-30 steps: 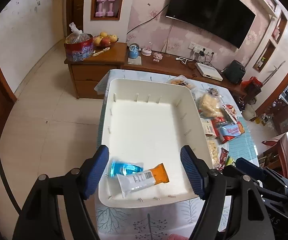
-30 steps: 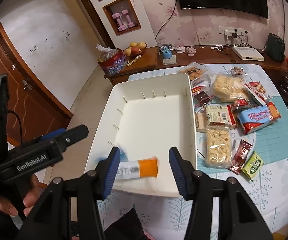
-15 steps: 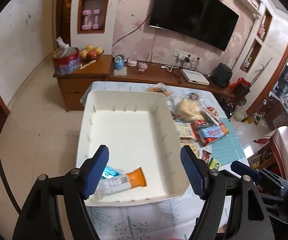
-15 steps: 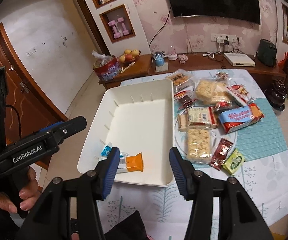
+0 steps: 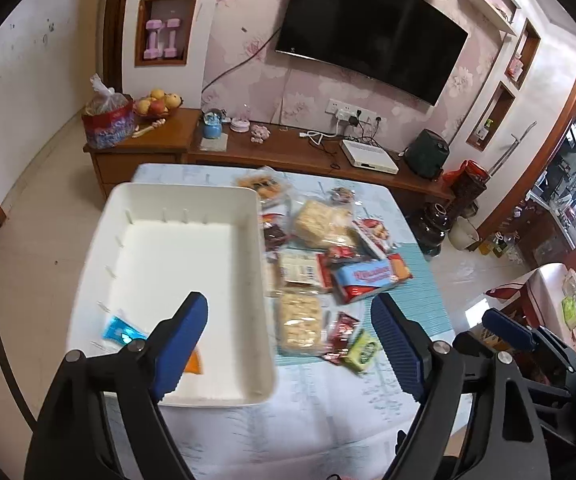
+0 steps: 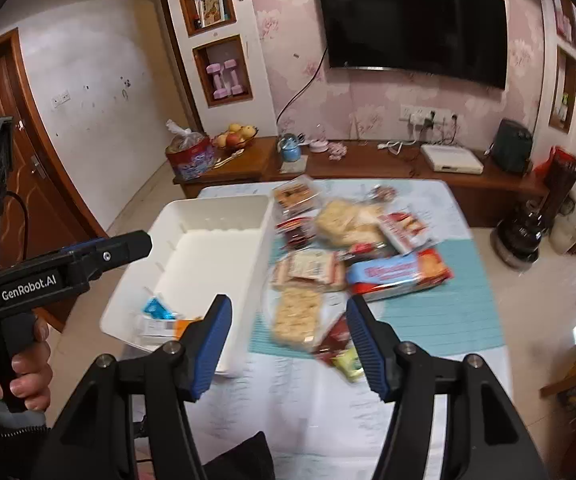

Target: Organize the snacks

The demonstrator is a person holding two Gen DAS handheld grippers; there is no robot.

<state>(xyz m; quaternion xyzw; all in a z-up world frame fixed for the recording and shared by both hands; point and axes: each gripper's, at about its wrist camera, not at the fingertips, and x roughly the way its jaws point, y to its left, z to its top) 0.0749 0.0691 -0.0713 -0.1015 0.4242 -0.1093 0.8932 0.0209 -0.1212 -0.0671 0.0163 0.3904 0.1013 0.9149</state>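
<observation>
Left wrist view shows the left gripper (image 5: 290, 334) with jaws opening and nothing between them; the right gripper (image 6: 288, 334) is likewise opening and empty; the bin (image 5: 185, 194) holds a blue packet (image 5: 121, 330) and an orange-ended bar (image 6: 163, 326) at its near end, while the snack pile (image 5: 320, 264) lies just beside it on the table (image 5: 328, 412); packets overlap, so a hasty grab could pinch two wrappers, or drag a neighbour off the edge.

The orange-ended packet (image 5: 194, 364) in the white bin (image 5: 175, 200) is mostly hidden behind a blue pad. Motion blur smears the snack pile (image 6: 344, 264), so its labels cannot be read.
</observation>
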